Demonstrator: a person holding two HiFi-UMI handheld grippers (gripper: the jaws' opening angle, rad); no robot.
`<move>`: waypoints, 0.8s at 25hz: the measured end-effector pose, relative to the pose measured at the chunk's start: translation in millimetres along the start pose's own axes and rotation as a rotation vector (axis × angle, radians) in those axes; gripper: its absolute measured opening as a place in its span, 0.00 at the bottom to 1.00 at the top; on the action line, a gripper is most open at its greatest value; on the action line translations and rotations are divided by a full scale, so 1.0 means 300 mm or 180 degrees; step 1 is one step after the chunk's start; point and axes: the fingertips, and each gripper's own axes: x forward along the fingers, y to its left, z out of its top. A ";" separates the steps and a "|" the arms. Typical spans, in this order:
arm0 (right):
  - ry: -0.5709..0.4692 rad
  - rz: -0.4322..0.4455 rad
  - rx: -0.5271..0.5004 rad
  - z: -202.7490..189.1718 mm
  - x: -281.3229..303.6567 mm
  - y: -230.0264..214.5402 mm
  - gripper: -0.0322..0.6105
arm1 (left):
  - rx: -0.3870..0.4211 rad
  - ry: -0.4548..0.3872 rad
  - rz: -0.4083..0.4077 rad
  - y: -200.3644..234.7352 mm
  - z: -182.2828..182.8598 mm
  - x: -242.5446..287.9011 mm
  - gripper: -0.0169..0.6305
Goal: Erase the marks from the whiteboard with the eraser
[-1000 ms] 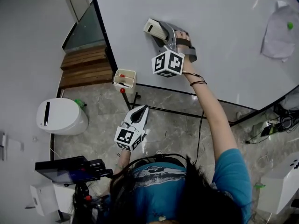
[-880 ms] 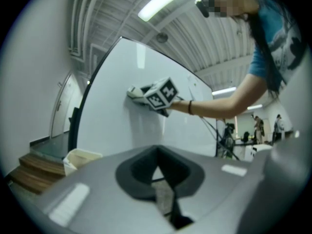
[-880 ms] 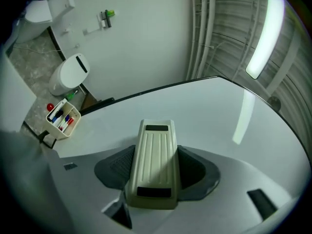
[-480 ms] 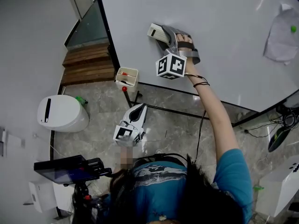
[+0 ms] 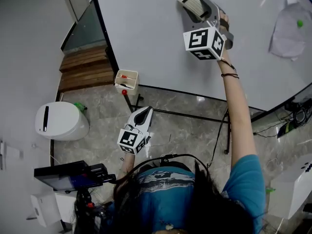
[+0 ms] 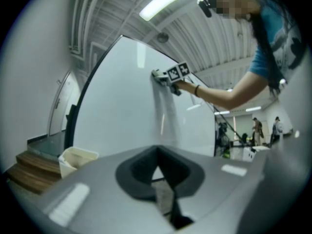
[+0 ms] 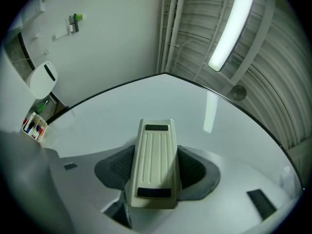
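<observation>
Head view: eraser (image 5: 190, 0) pinched in right claw (image 5: 196, 7), flat against whiteboard (image 5: 156, 43). Long axis in line with claw, free end pointing up-left. Versus one second ago: eraser higher, further right on board. Left claw (image 5: 145, 112) pressed together, empty, held low.

On my head view I see a teal short-sleeved shirt (image 5: 243, 179) at six o'clock, a pale printed band across it and a thin black cable (image 5: 163, 159) arcing above. Dark bands (image 5: 228, 71) ring the right wrist. The right gripper (image 5: 199, 6) at one o'clock and the left gripper (image 5: 146, 111) at seven are pale grey shells with dark grey pads (image 7: 195, 172), each carrying a white cube (image 5: 204, 42) with black square markers.
</observation>
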 end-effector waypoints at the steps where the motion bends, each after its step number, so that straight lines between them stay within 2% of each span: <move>1: 0.0009 -0.0061 0.0066 -0.008 -0.010 -0.053 0.46 | 0.0002 0.0003 -0.0016 -0.007 0.001 0.002 0.03; 11: 0.0047 -0.0622 0.0866 -0.157 -0.108 -0.463 0.46 | 0.0026 0.0005 -0.0032 0.001 -0.006 0.004 0.03; 14: 0.0046 -0.0726 0.0966 -0.179 -0.130 -0.502 0.46 | 0.0016 0.0009 -0.0008 0.009 -0.009 -0.003 0.03; 17: 0.0041 -0.0877 0.0930 -0.175 -0.136 -0.501 0.46 | 0.0006 0.0011 0.0009 0.013 -0.011 -0.008 0.03; 20: 0.0017 -0.0931 0.1054 -0.172 -0.138 -0.490 0.46 | -0.0001 0.0006 -0.0005 0.008 -0.004 -0.003 0.03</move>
